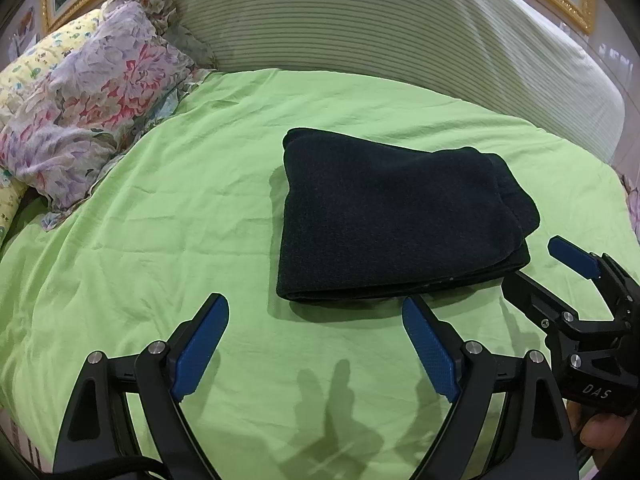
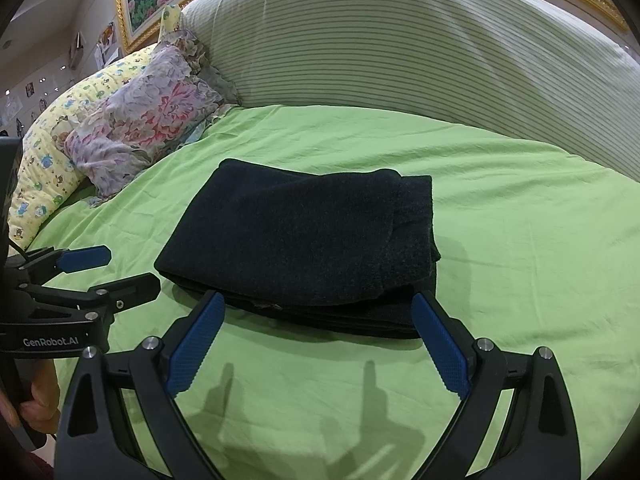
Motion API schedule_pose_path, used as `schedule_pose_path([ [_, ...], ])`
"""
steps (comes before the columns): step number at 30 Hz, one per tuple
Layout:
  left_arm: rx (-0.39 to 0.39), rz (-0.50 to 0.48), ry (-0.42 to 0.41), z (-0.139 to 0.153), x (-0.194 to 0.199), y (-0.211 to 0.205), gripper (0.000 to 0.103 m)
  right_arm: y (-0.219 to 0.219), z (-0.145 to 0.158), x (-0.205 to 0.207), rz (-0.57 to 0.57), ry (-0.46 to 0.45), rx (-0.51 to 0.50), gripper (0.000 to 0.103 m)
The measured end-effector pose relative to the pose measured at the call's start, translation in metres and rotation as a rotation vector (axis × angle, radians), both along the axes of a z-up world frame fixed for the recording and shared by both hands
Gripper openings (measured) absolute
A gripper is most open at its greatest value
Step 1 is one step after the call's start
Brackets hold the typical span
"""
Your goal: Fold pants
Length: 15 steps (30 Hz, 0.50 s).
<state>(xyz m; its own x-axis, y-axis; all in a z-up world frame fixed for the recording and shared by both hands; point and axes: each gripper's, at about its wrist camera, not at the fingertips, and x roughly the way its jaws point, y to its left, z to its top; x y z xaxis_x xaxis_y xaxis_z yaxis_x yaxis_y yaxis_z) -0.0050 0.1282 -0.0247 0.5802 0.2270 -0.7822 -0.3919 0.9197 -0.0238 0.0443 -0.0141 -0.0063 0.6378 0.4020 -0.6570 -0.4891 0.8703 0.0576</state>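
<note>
Folded dark pants (image 2: 296, 248) lie crosswise on the bed (image 2: 520, 240), just ahead of right tongs (image 2: 318, 344); left tongs (image 1: 316, 344) beside; both spread, empty.

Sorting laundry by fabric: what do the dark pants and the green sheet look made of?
Pants: likely fleece or a brushed knit; matte, fuzzy surface, thick soft folds, no sheen. Sheet: probably thin woven cotton or a blend; smooth, matte, with fine sharp creases. Neither can be confirmed by look alone.

Dark pants (image 1: 396, 216) lie folded into a flat stacked bundle on the green bedsheet (image 1: 180, 200).
</note>
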Motion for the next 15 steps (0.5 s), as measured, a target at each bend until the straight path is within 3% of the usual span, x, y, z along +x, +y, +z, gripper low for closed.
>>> schedule_pose_path([
  [15, 0.0, -0.002, 0.001, 0.0003, -0.0022, -0.0004, 0.089, 0.0005, 0.0009, -0.0008, 0.004, -0.002, 0.0, 0.095],
])
